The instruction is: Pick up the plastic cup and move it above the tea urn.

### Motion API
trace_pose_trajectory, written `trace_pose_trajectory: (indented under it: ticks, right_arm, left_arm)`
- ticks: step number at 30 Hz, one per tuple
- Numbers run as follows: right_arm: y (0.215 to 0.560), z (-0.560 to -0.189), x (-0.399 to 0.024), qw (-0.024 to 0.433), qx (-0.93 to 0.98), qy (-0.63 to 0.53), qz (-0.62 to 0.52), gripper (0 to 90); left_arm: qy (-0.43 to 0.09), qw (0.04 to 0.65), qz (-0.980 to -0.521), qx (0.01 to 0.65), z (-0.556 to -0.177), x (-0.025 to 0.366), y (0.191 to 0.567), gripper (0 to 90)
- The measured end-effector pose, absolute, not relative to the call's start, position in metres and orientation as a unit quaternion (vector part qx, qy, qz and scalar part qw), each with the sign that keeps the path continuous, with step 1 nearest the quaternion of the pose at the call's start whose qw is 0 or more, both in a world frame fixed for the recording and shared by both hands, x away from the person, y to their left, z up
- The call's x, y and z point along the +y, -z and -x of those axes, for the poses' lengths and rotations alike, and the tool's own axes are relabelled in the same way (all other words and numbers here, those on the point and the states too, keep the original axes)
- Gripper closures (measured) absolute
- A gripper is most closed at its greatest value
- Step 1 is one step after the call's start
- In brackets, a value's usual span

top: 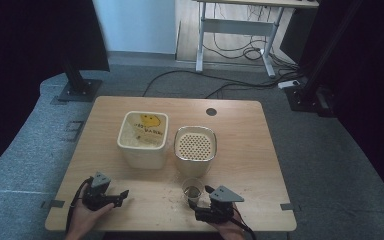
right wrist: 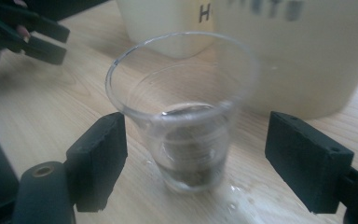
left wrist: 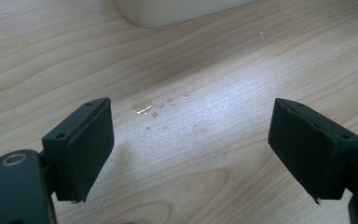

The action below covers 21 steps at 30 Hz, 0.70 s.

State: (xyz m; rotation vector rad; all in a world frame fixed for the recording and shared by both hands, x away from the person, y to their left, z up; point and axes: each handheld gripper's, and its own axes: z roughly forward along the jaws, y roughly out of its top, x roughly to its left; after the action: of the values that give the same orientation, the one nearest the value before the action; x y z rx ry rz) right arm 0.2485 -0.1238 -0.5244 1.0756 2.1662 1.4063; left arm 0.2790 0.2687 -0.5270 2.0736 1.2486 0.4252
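Note:
A clear plastic cup point(top: 192, 190) stands near the table's front edge, holding a little water and dark bits at its bottom point(right wrist: 186, 140). My right gripper point(right wrist: 200, 154) is open, with a jaw on either side of the cup and a wide gap on the right side. It sits just behind the cup point(top: 201, 199). My left gripper point(top: 124, 195) lies at the front left, open over bare wood point(left wrist: 198, 140) with nothing between its jaws. It also appears far off point(right wrist: 28, 32).
A cream square container point(top: 143, 137) with a yellow print stands mid-table. Beside it is a container with a perforated lid point(top: 195, 147). Water drops point(left wrist: 144, 109) and crumbs point(top: 172, 192) lie on the wooden table point(top: 245, 150). A desk and cables lie beyond.

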Motion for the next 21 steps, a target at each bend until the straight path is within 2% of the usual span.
trace_pose_trajectory:
  ticks: [5,9,21]
  right_arm:
    - [0.527,-0.258,-0.110,0.167,0.763,-0.499,-0.375,23.3]
    - [0.530,-0.260,-0.105,0.179,0.769,-0.491,-0.369,29.8]
    - [0.518,-0.261,-0.118,0.207,0.746,-0.502,-0.385,35.4]
  left_arm:
    - [-0.160,0.332,-0.800,0.474,-0.279,0.268,0.529,14.4]
    - [-0.157,0.329,-0.803,0.472,-0.279,0.267,0.530,14.5]
    - [-0.156,0.329,-0.803,0.471,-0.278,0.267,0.531,14.5]
